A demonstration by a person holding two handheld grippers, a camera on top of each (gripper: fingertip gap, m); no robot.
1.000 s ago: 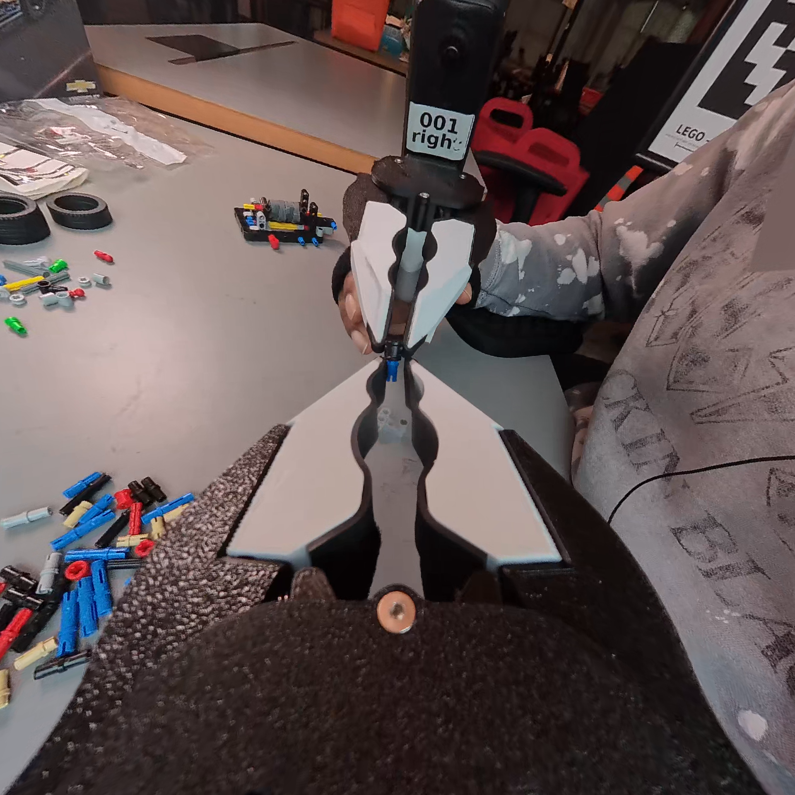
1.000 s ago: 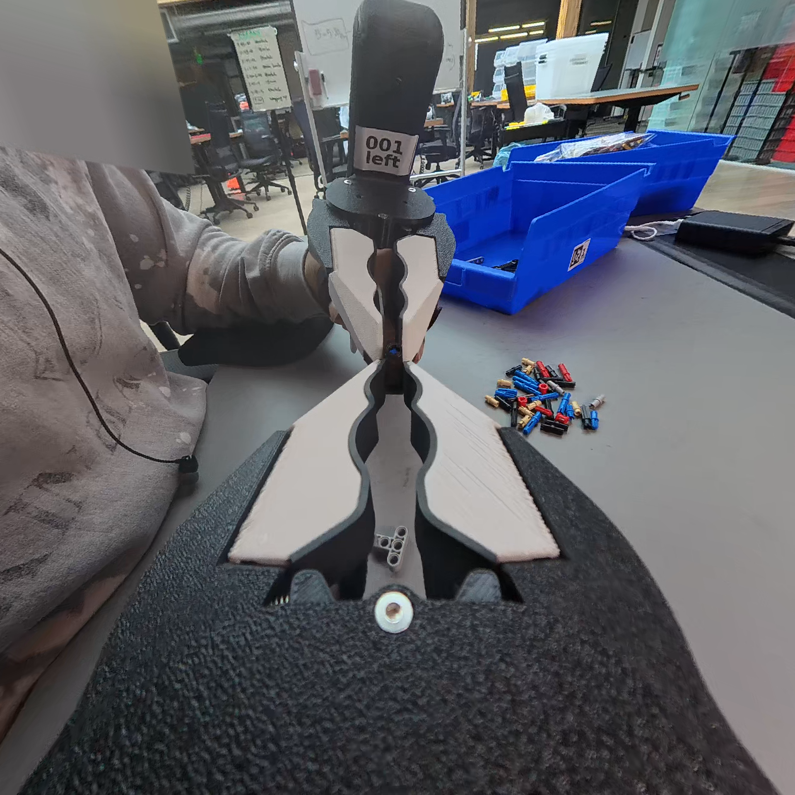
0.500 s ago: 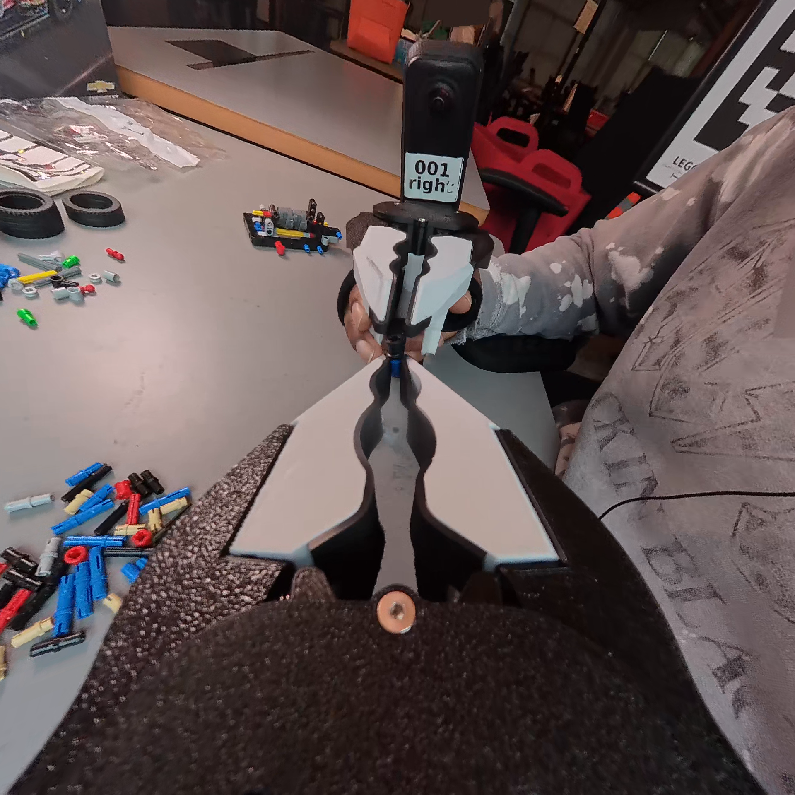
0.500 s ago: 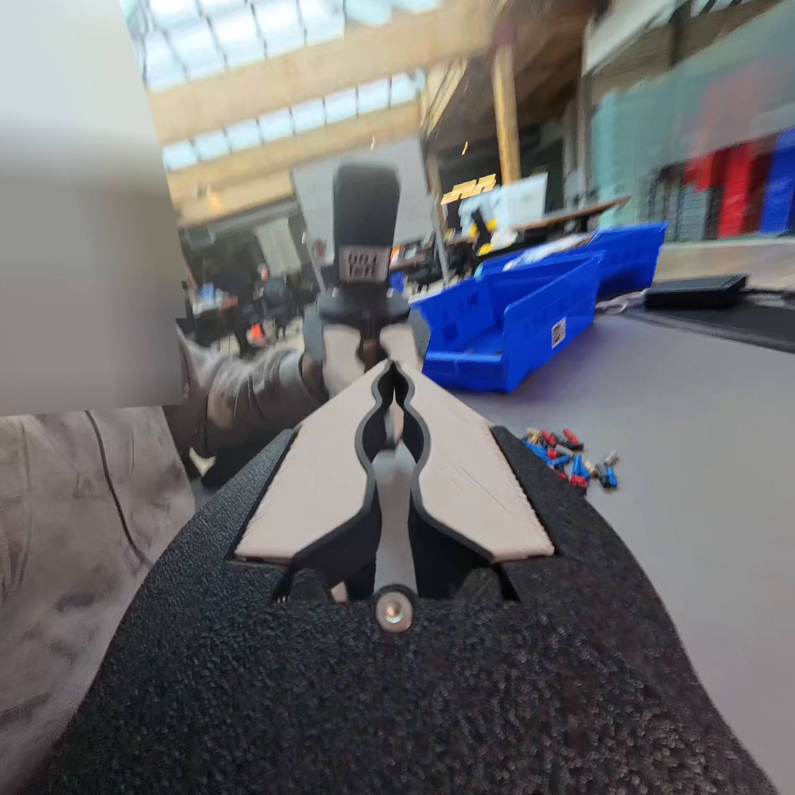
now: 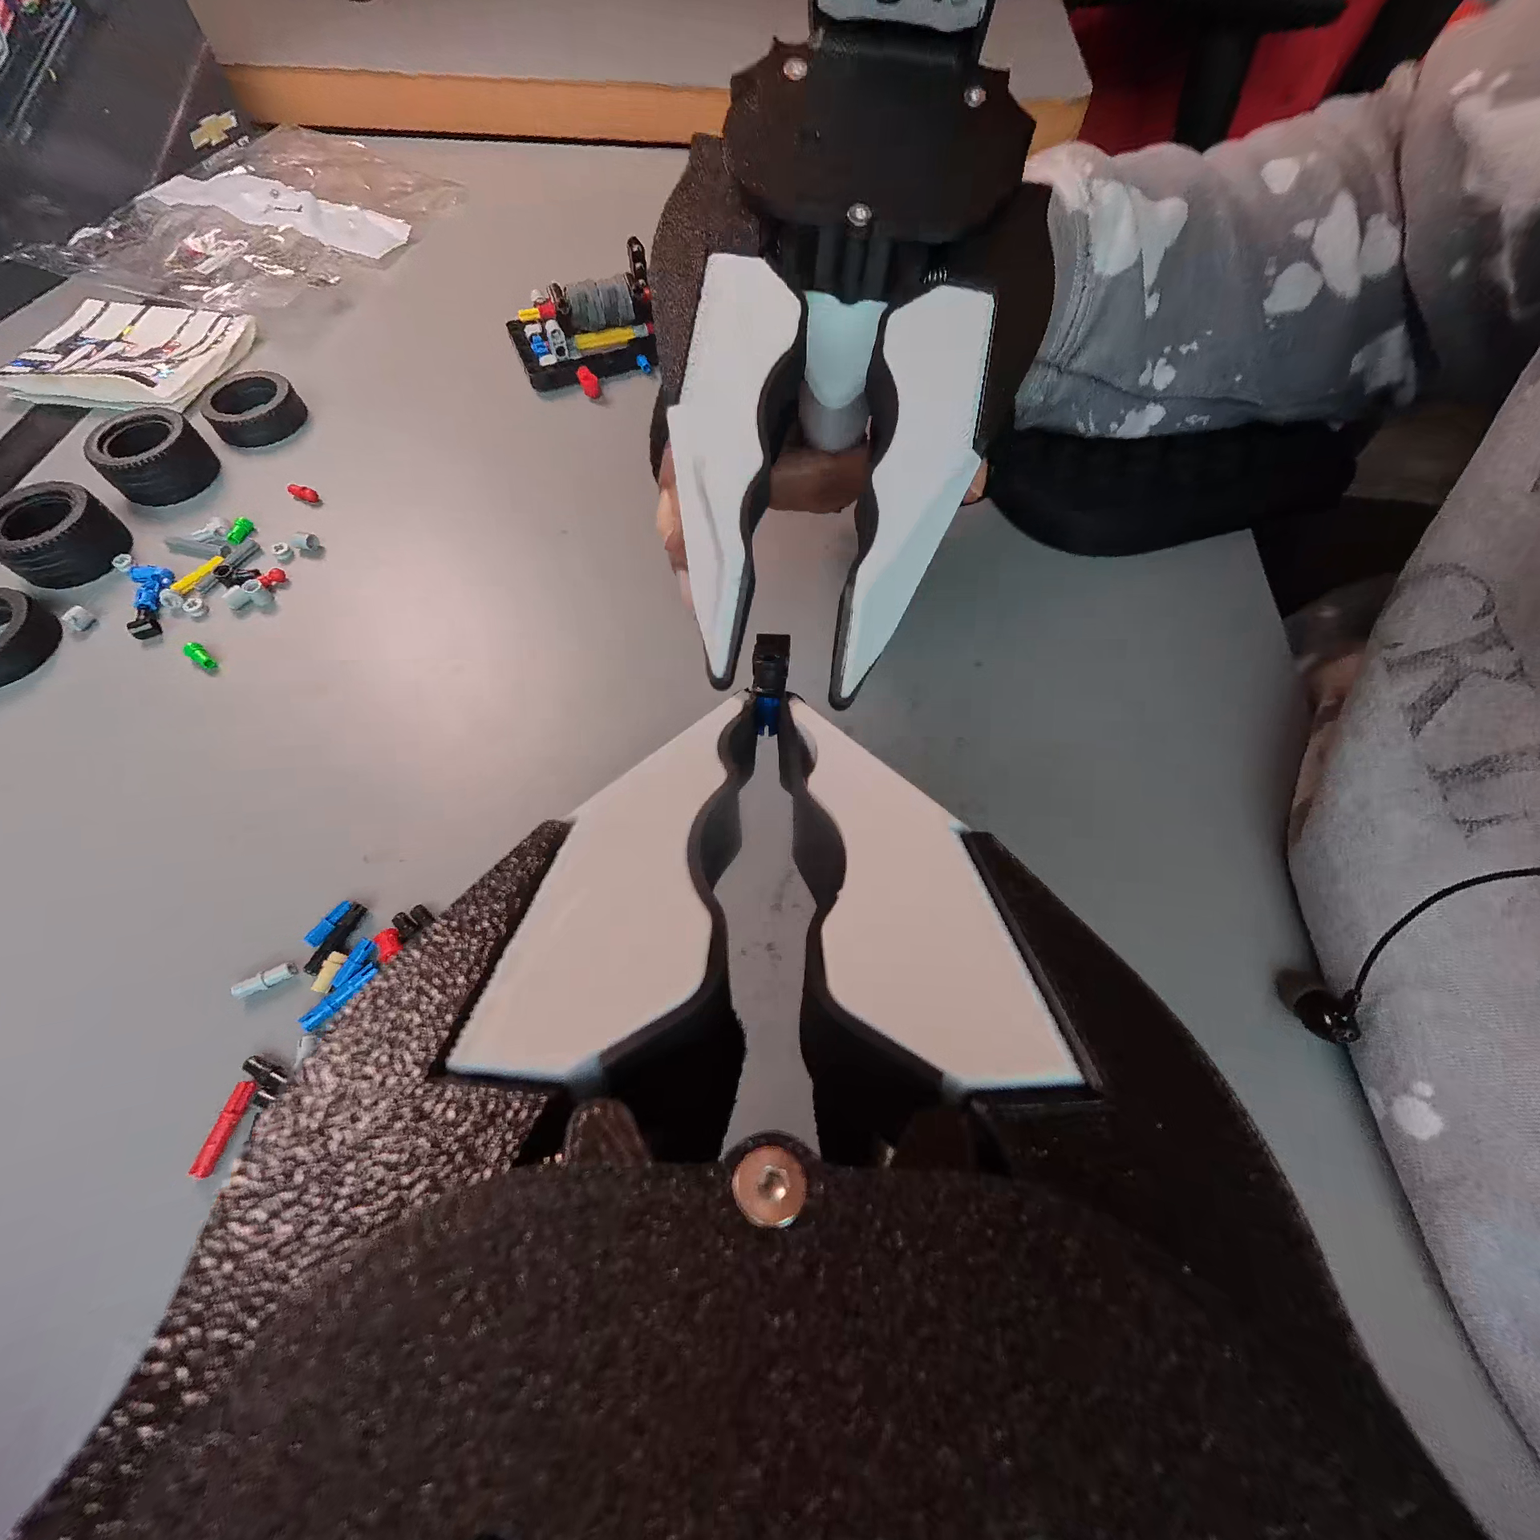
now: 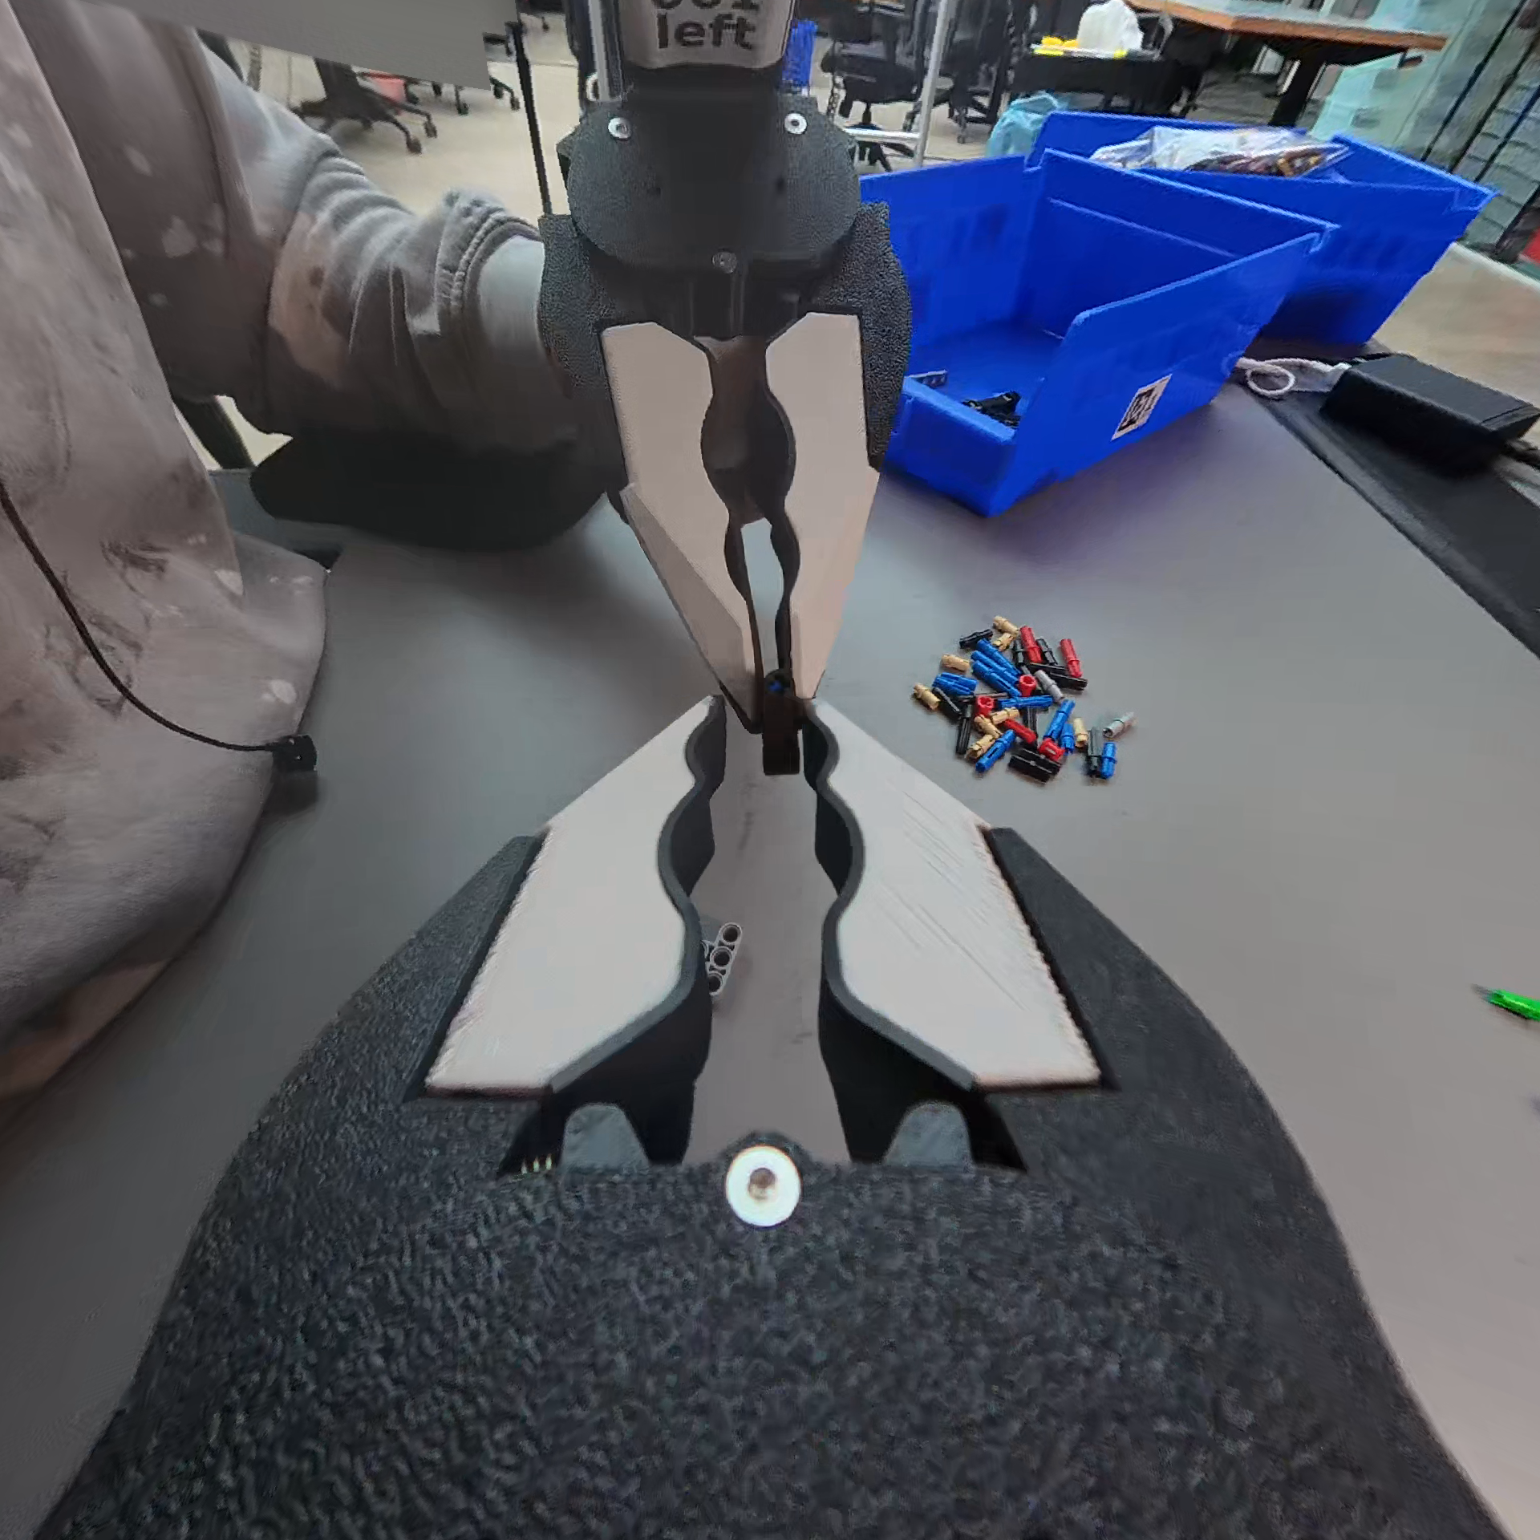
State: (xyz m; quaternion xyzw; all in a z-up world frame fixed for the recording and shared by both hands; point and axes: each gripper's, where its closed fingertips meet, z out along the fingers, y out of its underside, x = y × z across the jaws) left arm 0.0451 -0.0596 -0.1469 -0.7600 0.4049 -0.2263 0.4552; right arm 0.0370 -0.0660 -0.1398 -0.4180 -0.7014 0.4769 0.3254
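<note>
Left gripper (image 5: 765, 708): fingertips clamped together on a small blue-and-black pin piece (image 5: 768, 667) that sticks out past the tips.
Right gripper (image 6: 762, 733): fingers spread apart, flanking the piece's black end without touching it.
Table (image 5: 417, 750): grey; a loose pile of pins (image 6: 1021, 700) lies near, blue bins (image 6: 1167, 275) farther off.
Small assembly (image 5: 583, 333): rests well behind, beside black tyres (image 5: 150, 450).

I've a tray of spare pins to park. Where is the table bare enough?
Bare: the grey table between the pin pile, the small-parts scatter and the black assembly; also between that pile and the blue bin. Crowded: by the tyres, and midway, where the left claw grips a black-and-blue piece inside the open right claw.
</note>
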